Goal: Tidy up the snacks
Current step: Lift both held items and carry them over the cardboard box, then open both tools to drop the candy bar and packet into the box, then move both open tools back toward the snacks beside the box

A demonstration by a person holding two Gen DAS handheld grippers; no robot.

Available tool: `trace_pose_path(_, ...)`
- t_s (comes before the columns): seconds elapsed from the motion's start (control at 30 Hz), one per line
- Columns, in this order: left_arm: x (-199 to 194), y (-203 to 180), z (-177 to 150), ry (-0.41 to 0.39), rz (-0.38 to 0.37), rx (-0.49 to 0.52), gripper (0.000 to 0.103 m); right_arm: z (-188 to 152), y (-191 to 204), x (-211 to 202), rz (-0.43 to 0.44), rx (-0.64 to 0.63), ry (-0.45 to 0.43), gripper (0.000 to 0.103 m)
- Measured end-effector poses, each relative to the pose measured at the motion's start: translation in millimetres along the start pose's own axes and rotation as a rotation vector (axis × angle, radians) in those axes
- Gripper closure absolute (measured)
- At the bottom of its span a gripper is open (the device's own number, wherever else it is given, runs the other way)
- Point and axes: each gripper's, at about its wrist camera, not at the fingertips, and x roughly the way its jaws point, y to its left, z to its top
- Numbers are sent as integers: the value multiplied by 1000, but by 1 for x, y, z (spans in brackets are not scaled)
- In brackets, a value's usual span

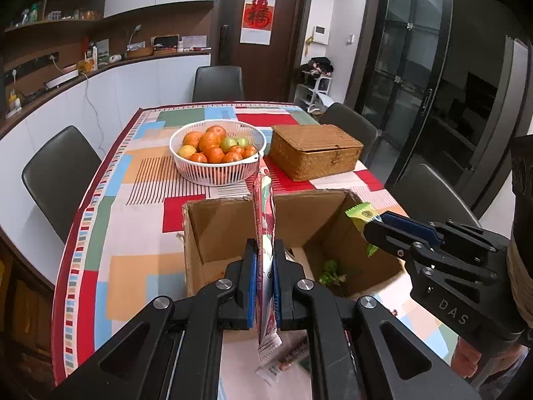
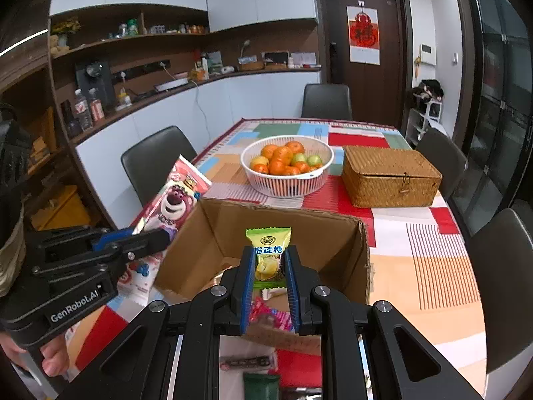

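An open cardboard box [image 1: 213, 226] [image 2: 333, 233] stands on the patterned tablecloth. My left gripper [image 1: 265, 250] is shut on a flat pink snack bag [image 1: 265, 213], held edge-on above the box's near wall. In the right wrist view that same pink bag [image 2: 175, 196] shows a bear print at the box's left side, in the left gripper [image 2: 156, 233]. My right gripper [image 2: 269, 260] is shut on a small green-and-yellow candy packet [image 2: 268, 250] over the box's opening. The left wrist view has this packet [image 1: 361, 215] in the right gripper [image 1: 383, 223] at the box's right. Green packets [image 1: 329, 271] lie inside.
A white basket of oranges [image 1: 218, 151] [image 2: 286, 163] and a closed wicker box [image 1: 314, 155] [image 2: 389, 175] stand beyond the cardboard box. Loose snack packets [image 2: 248, 363] [image 1: 293, 355] lie on the table under my grippers. Dark chairs [image 1: 60, 173] ring the table.
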Motion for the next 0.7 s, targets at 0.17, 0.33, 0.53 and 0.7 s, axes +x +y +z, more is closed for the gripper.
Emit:
trace_pose_path(0.17,22,1,5,41,11,-3,93,6,-10,19,-14,14,39,84)
trace_pose_path(0.33,37,-5,5,61,86,43,74,9,-17,34,-26,34,66,79)
trace_pose_path(0.53,12,-16,-15,27,62,72,63,-4,-20,25,-67,26,58,63)
trace_pose_path(0.7,-6,-27,-35,20,36,113,63,-26,-18,-2,-78,19,29,63)
